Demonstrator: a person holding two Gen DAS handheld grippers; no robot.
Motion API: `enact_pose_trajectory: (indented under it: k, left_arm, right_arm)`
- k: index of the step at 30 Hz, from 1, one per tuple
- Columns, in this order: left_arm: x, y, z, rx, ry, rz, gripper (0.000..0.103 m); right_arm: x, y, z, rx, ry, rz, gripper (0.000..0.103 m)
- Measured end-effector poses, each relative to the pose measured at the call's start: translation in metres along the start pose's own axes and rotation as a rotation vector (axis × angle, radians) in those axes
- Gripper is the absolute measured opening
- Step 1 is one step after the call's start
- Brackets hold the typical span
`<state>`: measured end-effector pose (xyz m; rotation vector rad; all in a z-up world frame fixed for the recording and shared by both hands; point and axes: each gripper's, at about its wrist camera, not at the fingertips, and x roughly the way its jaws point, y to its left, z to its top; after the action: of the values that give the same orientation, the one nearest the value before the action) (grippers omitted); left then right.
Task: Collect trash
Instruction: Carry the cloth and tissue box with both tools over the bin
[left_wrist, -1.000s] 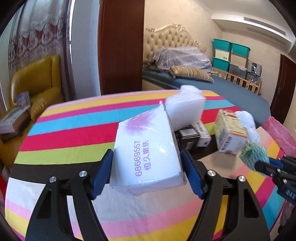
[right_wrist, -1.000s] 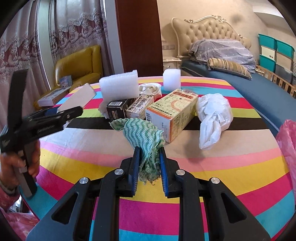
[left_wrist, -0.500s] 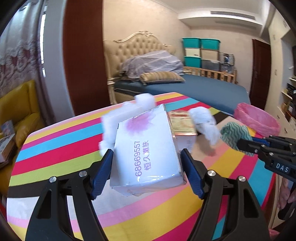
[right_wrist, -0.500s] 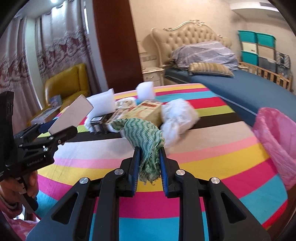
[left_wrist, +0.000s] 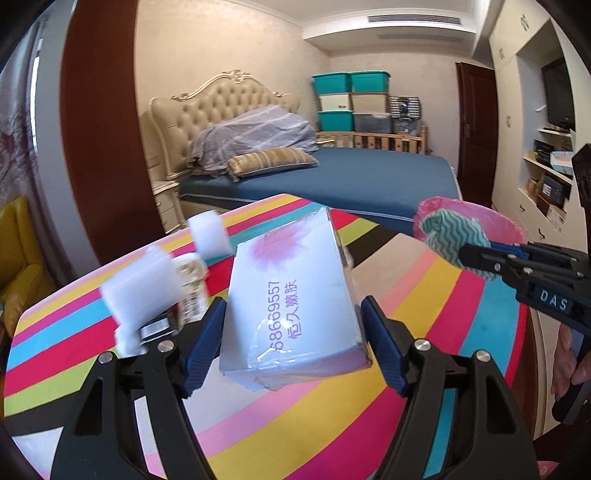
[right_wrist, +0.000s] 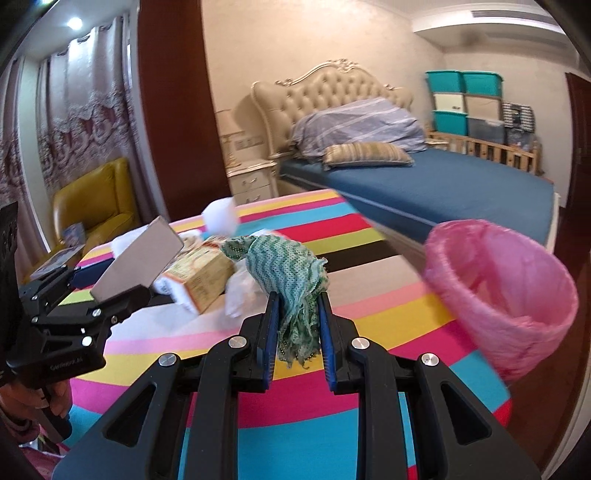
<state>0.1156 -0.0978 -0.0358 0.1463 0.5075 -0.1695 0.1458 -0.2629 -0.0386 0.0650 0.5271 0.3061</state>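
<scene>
— What is the left tool (left_wrist: 291, 332) carrying?

— A white tissue box (left_wrist: 295, 295) with purple print and a pink flower on top. The two blue pads press on its long sides, so the tool is clamped on it and the box hangs tilted above the striped desk (left_wrist: 424, 288), clear of the cloth.

— And the right tool (right_wrist: 297, 328)?

— Its pads are squeezed together on a green and white wavy cloth (right_wrist: 291, 273). The bunched top of the cloth stands above the fingertips and a frayed end hangs down between them.

— Where is the bin?

— A pink-lined bin (right_wrist: 509, 291) stands just off the desk's edge, on the right in the right wrist view. From the left wrist view the cloth appears in front of the bin's rim, with the right tool reaching in from the right side.

— What remains on the desk?

— A yellow and orange carton (right_wrist: 201, 273) lying on its side, a crumpled white bag (right_wrist: 240, 291) touching it, and white foam pieces (left_wrist: 147, 291) farther back. There are small dark boxes under the foam, though that part is blurred and I cannot tell how many.

— Anything of the person?

— A hand (right_wrist: 40, 406) grips the left tool's handle at the lower left of the right wrist view. Behind the desk there is a bed (right_wrist: 443, 181) with a blue sheet.
</scene>
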Motion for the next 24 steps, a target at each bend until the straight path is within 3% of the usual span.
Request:
enact_pose_trajectory:
  k: [24]
  left_arm:
    - [0.085,-0.120,0.070,0.141,-0.024,-0.282,0.072]
  right_arm:
    - [-0.040,-0.138,0.016,0.136,-0.090,-0.285,0.022]
